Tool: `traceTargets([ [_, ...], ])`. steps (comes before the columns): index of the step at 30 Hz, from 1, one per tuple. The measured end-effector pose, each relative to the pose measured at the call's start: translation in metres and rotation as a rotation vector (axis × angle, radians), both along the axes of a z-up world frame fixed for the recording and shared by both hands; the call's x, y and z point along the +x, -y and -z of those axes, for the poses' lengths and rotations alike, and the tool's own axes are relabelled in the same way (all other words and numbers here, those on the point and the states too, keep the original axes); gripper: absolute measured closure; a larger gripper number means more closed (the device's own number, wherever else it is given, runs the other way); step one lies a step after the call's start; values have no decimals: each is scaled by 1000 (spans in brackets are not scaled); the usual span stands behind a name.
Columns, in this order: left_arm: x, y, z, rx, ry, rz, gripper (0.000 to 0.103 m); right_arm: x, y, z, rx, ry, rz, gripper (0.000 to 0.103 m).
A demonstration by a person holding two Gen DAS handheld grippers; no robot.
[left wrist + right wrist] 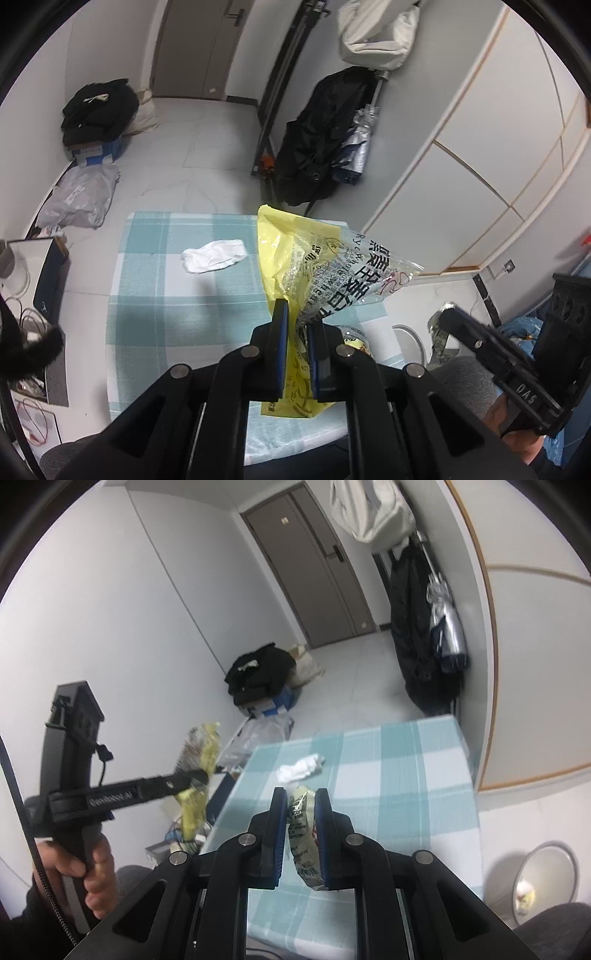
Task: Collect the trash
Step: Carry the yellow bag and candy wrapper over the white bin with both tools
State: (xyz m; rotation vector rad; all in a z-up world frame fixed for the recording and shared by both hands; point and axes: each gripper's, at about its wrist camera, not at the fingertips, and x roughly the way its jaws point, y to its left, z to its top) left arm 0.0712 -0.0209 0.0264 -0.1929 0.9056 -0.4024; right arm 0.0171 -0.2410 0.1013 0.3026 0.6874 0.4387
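Observation:
My left gripper is shut on a yellow and clear printed plastic bag, lifted above the teal checked tablecloth. From the right wrist view the same gripper holds the bag off the table's left side. My right gripper is shut on a crumpled silvery wrapper; it shows at the right of the left view. A crumpled white tissue lies on the cloth, beyond both grippers.
A round metal bin with some trash in it stands on the floor right of the table. Black clothes on a blue box, a grey parcel bag and a hanging black coat line the walls. A hand holds the left gripper's handle.

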Motion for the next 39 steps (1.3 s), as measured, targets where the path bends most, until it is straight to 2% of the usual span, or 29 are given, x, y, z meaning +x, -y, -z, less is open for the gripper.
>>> traceTargets([
  [5, 0, 26, -14, -10, 25, 52, 97, -5, 22, -25, 0, 59, 33, 89],
  [10, -5, 57, -26, 27, 70, 111, 97, -16, 56, -44, -16, 112, 88, 89],
  [20, -6, 148, -38, 17, 82, 295, 97, -42, 160, -59, -29, 129, 280, 89],
  [29, 1, 239, -24, 27, 22, 467, 97, -63, 257, -30, -12, 67, 472, 89],
  [35, 15, 286, 6, -53, -140, 584, 97, -69, 316, 14, 4, -33, 569, 89],
  [39, 28, 315, 38, -56, -256, 621, 97, -76, 347, 48, 46, -108, 625, 89],
])
